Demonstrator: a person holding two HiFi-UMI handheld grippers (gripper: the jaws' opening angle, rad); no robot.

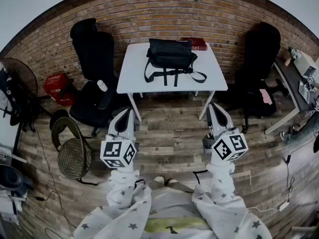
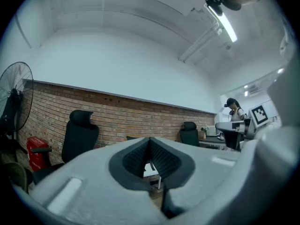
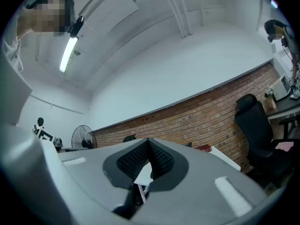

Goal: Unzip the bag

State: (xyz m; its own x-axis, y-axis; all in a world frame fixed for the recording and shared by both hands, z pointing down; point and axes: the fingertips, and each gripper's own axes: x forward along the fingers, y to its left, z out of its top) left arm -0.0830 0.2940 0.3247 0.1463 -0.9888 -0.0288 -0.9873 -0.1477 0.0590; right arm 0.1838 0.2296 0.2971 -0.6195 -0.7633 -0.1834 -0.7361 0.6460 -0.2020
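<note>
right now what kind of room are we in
Probably an office or lab workroom. A white table carrying a black bag stands against a brick wall, black office chairs sit on either side of it, and a standing fan is at the left.

- bare wooden plank floor (image 1: 169, 133) lay open up to the white rectangular table (image 1: 130, 81).
- a black high-backed office chair (image 1: 94, 51) crowded the table's left side, a second black office chair (image 1: 260, 46) its right.
- the black fabric bag (image 1: 170, 54) trailed loose straps (image 1: 172, 76) toward the front edge.
</note>
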